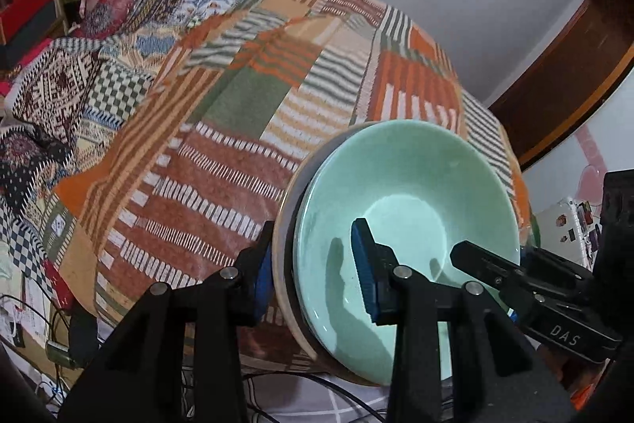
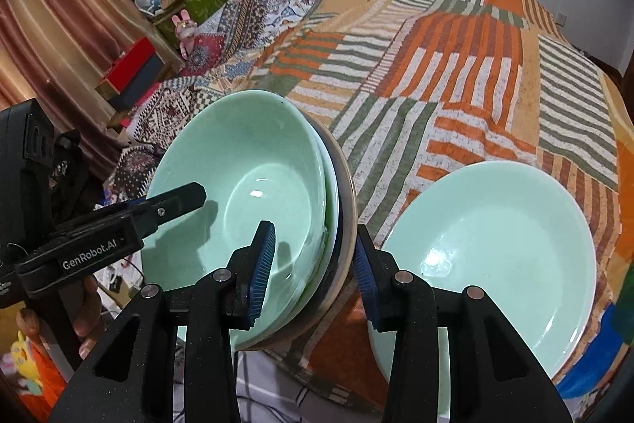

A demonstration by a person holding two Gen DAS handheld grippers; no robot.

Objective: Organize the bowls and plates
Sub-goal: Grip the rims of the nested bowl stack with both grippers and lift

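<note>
Fingers of left gripper and right gripper pinching opposite rims of bowl stack, plate beside stack, on bed.

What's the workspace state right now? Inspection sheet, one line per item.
Surface: patchwork cloth over a bed or table.
Job's things: stacked green bowls on a darker plate, held tilted; separate green plate on the cloth.
Clutter: boxes and toys at the far edge.
Grippers: left claw and right claw each straddle the stack's rim from opposite sides.
Cables: some on the floor.
Surroundings: white wall, curtain, wooden door frame.
</note>
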